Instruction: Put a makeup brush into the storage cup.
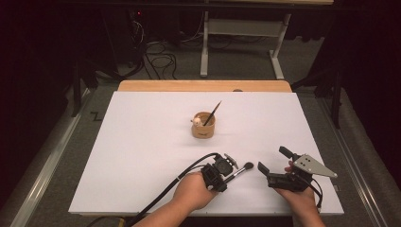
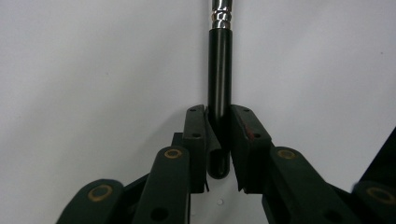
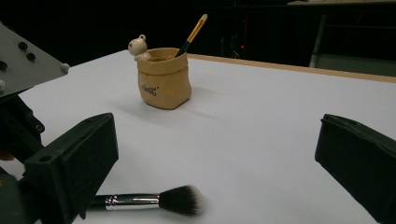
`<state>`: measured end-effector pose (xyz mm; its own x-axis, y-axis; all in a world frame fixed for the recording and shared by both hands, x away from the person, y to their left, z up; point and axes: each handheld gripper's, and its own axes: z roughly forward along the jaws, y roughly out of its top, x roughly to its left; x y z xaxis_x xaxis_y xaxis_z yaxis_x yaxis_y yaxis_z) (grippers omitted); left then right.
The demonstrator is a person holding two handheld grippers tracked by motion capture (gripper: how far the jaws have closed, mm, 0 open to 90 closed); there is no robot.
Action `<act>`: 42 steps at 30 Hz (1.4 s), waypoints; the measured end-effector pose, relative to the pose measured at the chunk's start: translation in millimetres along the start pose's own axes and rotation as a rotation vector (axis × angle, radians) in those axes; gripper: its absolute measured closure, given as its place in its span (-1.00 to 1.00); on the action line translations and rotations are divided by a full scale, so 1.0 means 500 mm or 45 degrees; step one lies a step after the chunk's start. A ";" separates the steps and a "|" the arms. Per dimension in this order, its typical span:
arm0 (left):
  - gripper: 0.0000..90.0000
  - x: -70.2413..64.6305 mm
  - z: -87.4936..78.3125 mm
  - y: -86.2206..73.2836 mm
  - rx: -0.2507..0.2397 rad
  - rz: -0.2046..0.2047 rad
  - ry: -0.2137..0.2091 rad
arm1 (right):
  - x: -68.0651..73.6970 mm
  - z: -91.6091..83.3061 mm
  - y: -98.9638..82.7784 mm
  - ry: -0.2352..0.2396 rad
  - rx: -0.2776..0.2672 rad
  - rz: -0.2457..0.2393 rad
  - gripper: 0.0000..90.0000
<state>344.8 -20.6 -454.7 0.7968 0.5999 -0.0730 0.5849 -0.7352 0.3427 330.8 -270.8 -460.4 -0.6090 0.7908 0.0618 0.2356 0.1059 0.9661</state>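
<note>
White table (image 1: 142, 142): left gripper (image 2: 218, 140) jaws clamped on makeup brush (image 2: 219, 70) handle (bristles toward pot (image 1: 203, 125)); right gripper (image 1: 274, 165) jaws wide apart, holding nothing.

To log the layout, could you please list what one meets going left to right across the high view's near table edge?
Left tool → makeup brush → right tool

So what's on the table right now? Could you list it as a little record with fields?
surface: white table
left gripper: shut on the black handle of the makeup brush
brush position: lying flat, bristles toward the right gripper
right gripper: open, holding nothing
pot: tan, mid-table, untouched
in pot: thin brush, leaning
pot rim: small bear figure
</note>
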 end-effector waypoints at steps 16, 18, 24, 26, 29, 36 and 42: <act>0.77 -0.003 -0.001 -0.003 -0.014 0.044 0.016 | 0.001 0.000 0.000 0.004 0.002 0.001 -0.99; 0.77 -0.002 -0.001 -0.004 -0.020 0.041 0.010 | 0.001 0.000 0.000 0.004 0.001 0.001 -0.99; 0.77 0.002 -0.010 -0.007 -0.043 0.045 -0.014 | 0.000 0.000 0.000 0.003 0.001 0.001 -0.99; 0.77 0.004 -0.011 -0.008 -0.039 0.049 -0.013 | 0.000 0.000 0.000 -0.001 0.003 0.002 -0.99; 0.77 0.009 -0.015 -0.013 -0.038 0.049 -0.001 | 0.000 -0.001 0.000 0.001 0.001 0.006 -0.99; 0.77 0.023 -0.024 -0.032 -0.051 0.038 0.001 | 0.001 -0.001 0.000 0.002 0.002 0.004 -0.99; 0.77 0.032 -0.029 -0.053 -0.035 0.051 0.009 | 0.001 0.000 -0.001 -0.002 0.002 0.000 -0.99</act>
<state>339.9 13.0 -451.3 0.8181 0.5727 -0.0522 0.5484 -0.7496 0.3705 330.3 -270.3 -460.7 -0.6080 0.7916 0.0612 0.2364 0.1069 0.9658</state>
